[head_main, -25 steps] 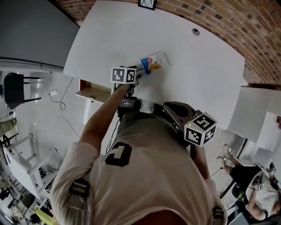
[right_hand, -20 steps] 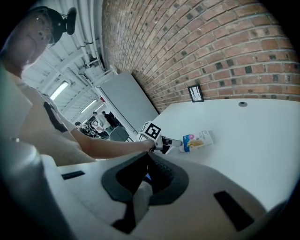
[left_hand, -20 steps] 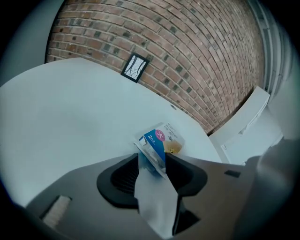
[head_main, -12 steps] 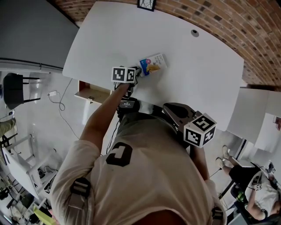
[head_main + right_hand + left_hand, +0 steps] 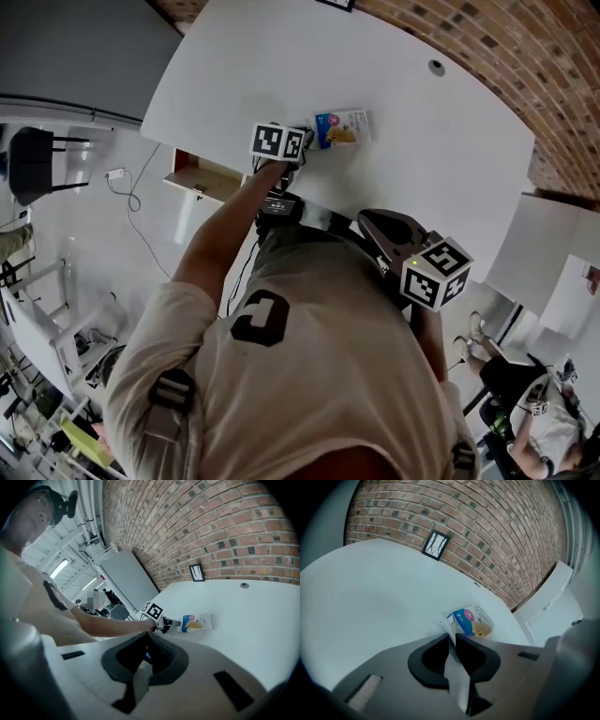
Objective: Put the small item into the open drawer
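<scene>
As my left claw (image 5: 308, 146), jaws just closing, pinches the packet (image 5: 345, 127) by its corner, I judge pickup underway; next, carry it over the edge of the table (image 5: 422, 141) into the drawer (image 5: 202, 178).

Item: packet (image 5: 468, 620), lying near the table's (image 5: 370, 588) edge closest to me. I am reading a white "2" on its blue panel, beside a pink circle bearing a white mark; I am failing to read its smaller print. Shirt (image 5: 309, 375) back: black C-shaped logo (image 5: 261, 317).
</scene>
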A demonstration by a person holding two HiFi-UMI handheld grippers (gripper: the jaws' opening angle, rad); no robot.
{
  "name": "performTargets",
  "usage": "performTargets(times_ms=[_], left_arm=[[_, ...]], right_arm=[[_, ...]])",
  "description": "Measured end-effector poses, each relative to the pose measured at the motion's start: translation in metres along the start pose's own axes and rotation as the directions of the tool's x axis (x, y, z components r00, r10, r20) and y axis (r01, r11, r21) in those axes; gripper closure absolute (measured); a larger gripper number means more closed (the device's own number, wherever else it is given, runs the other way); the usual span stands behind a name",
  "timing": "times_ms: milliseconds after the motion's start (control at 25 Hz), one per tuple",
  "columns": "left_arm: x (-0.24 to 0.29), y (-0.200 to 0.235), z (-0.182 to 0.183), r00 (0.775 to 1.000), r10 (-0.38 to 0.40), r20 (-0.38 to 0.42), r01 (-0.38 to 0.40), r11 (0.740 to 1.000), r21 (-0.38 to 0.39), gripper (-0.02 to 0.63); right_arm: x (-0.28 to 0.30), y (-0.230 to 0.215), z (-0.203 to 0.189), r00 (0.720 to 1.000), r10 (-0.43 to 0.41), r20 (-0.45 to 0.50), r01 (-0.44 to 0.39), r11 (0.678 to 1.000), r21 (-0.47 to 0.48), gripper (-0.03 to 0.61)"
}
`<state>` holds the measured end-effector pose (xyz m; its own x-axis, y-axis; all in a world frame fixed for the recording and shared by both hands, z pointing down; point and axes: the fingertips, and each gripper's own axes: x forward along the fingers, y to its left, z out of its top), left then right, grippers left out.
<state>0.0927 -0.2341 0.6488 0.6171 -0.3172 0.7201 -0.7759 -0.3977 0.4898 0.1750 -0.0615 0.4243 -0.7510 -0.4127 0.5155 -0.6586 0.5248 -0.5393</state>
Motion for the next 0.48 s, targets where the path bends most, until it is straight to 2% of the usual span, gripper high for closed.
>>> performTargets(times_ms=[480], left_arm=[[-0.0009,0.0072,-0.0014,1.0,0.004,-0.009,-0.004,0.999,-0.034,0.597]], right_arm=[[0.0037,-0.0016,0.0037,1.0,-0.01,-0.006,0.01,1.0,-0.015,0.574]])
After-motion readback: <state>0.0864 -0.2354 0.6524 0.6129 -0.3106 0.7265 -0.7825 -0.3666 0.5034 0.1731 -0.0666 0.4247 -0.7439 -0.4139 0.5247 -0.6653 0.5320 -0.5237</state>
